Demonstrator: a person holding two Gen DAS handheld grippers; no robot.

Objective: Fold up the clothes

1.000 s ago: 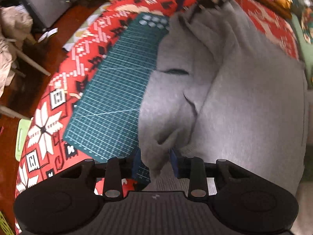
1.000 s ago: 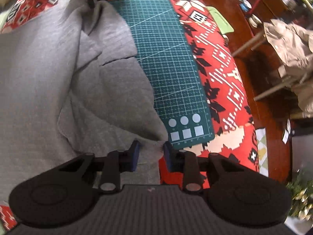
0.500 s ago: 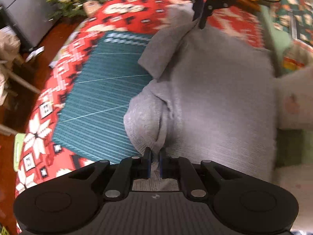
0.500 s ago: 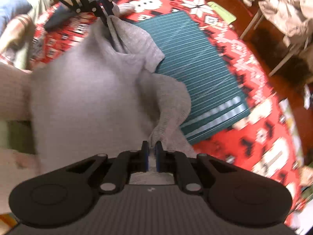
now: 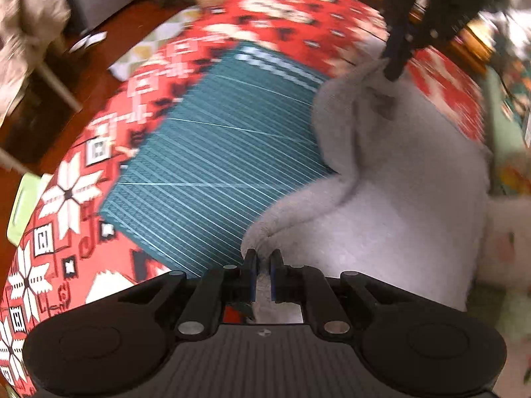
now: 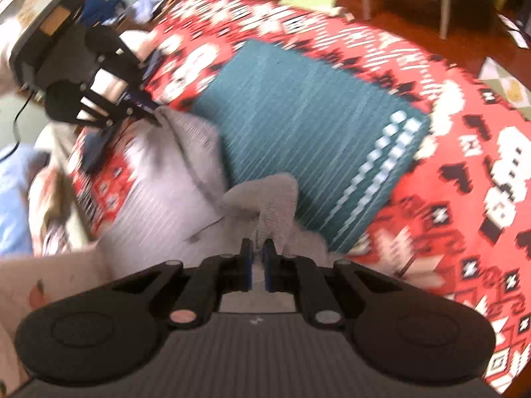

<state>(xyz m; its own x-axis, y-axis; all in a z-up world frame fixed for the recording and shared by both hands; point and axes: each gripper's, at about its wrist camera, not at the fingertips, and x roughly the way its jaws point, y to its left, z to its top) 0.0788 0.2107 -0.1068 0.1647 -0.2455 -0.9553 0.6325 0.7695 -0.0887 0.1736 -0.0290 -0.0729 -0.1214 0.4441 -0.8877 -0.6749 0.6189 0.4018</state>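
Both the left gripper and the right gripper, open a second ago, now pinch the soft grey knit top just ahead of their tips and seem, through blur, to lift it off the green cutting mat for folding.

Your grey knit garment lies rumpled across the red patterned cloth, its near edge overlapping the green cutting mat. Two bunched corners are pulled up off the surface (each pinched to a narrow peak), so the fabric sags between them in soft folds; the rest still rests flat, blurred.
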